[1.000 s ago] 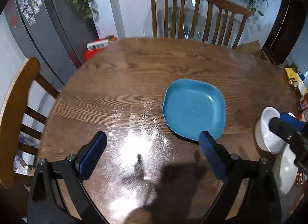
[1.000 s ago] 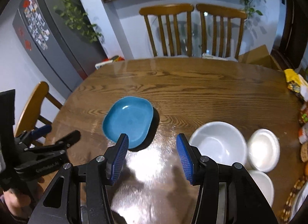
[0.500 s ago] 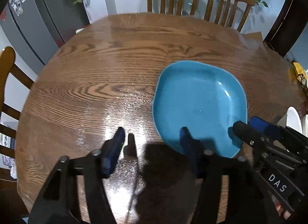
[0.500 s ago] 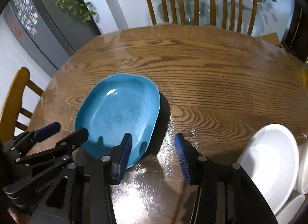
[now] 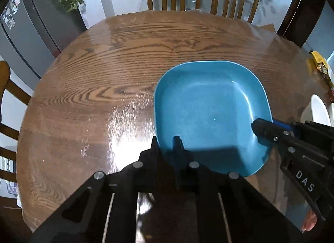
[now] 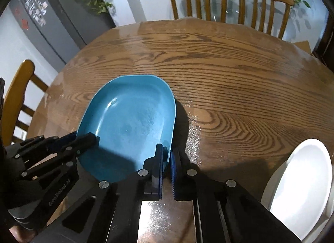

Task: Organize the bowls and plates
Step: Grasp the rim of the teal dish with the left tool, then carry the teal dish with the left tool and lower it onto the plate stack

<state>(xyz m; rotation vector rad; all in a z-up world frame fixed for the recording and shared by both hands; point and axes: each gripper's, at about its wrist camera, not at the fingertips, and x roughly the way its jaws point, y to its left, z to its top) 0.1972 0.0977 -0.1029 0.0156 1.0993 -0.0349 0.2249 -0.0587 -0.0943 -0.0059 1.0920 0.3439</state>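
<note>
Jaws of both the left gripper (image 5: pixel 166 144) and right gripper (image 6: pixel 167 155), having just been closing, clamp opposite near rim edges of the blue plate (image 5: pixel 210 115) resting on the counter (image 5: pixel 125 65); rigid, glossy, probably breakable, best gripped at its rim.

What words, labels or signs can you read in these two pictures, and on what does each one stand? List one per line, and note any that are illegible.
"DAS": white letters on the black body of the right gripper, seen from the left wrist.
White lettering on the body of the left gripper, seen from the right wrist: too blurred to read with certainty.
Photos and a red sign on the grey fridge: too small to read.
The blue plate bears no text.
</note>
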